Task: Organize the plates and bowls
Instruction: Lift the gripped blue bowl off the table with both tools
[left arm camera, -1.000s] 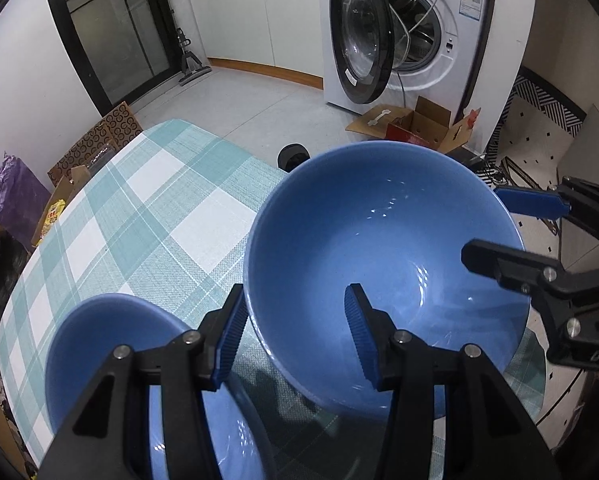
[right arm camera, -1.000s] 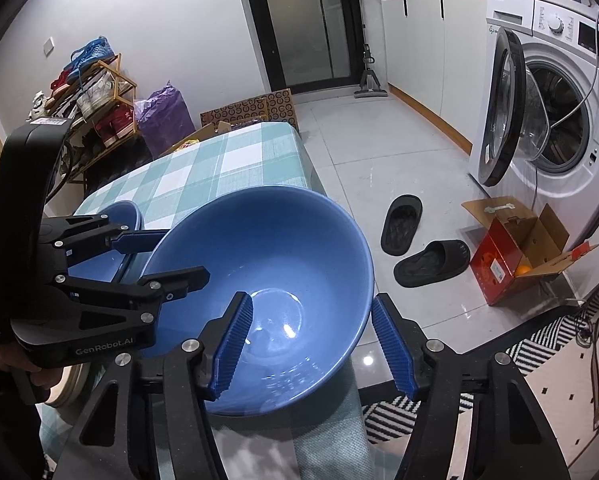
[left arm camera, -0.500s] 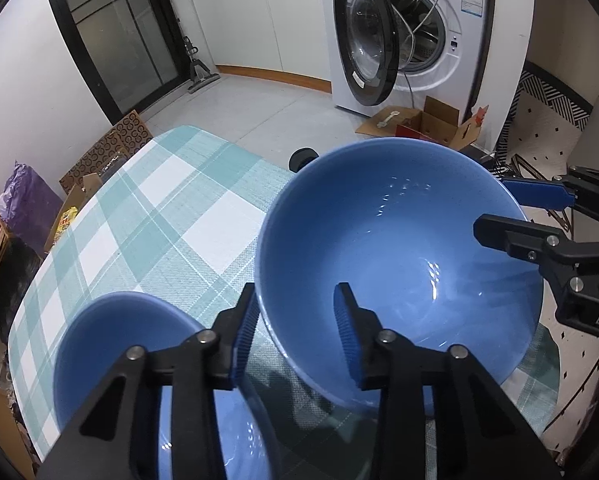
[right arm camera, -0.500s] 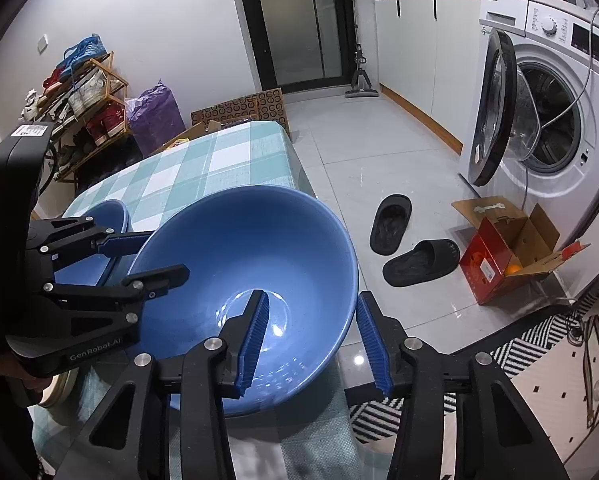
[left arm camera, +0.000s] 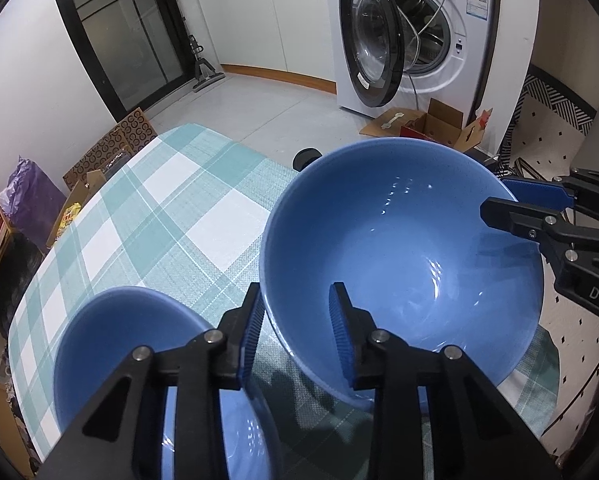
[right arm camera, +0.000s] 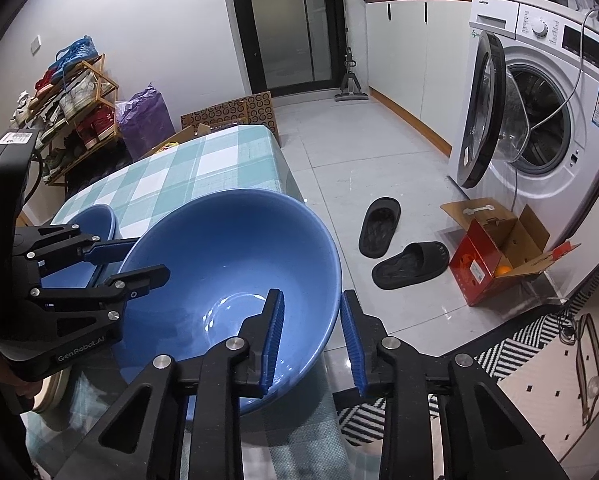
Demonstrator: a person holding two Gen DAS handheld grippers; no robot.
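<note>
A large blue bowl [left arm camera: 399, 260] [right arm camera: 227, 264] sits on the green-checked table [left arm camera: 159, 208] near its edge. My left gripper [left arm camera: 295, 300] straddles the bowl's near rim, outer pad at the wall and inner finger inside. Its jaws are closing, and a strip of the bowl's inside still shows between the pads. My right gripper [right arm camera: 311, 304] straddles the opposite rim the same way, also closing with a gap left. A smaller blue bowl [left arm camera: 119, 340] [right arm camera: 95, 220] stands on the table beside the left gripper. A cream dish rim [right arm camera: 51, 392] peeks out below the left gripper's body.
The table edge drops off just past the large bowl, with two black slippers [right arm camera: 379, 228] and an open red carton [right arm camera: 495, 264] on the floor. A washing machine [right arm camera: 539, 120] with its door open stands beyond. A shoe rack [right arm camera: 71, 92] lines the far wall.
Both grippers' jaws have narrowed step by step around the large bowl's rim. The hands and both bowls have stayed where they were.
</note>
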